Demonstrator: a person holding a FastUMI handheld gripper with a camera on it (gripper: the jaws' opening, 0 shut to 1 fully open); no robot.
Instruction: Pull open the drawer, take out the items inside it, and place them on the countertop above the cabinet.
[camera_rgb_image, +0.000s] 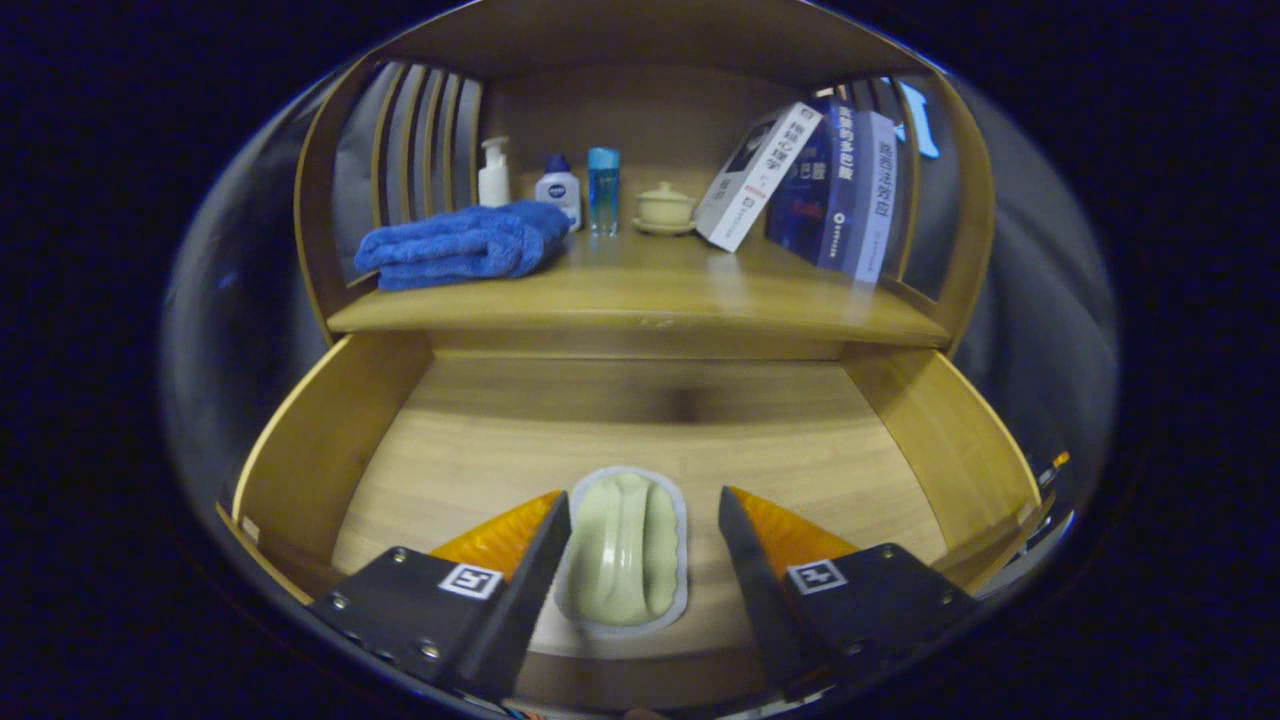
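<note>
The wooden drawer is pulled out below the countertop. On its floor lies a pale green brush-like item with a ridged handle and a light rim. My gripper hangs over the drawer's front part, open, with the green item between its two fingers. The left finger is close beside the item's left edge; the right finger stands apart from its right edge. Neither finger presses on it.
On the countertop lie a folded blue towel, a pump bottle, two small bottles, a lidded cup on a saucer and leaning books. The drawer's side walls flank the fingers.
</note>
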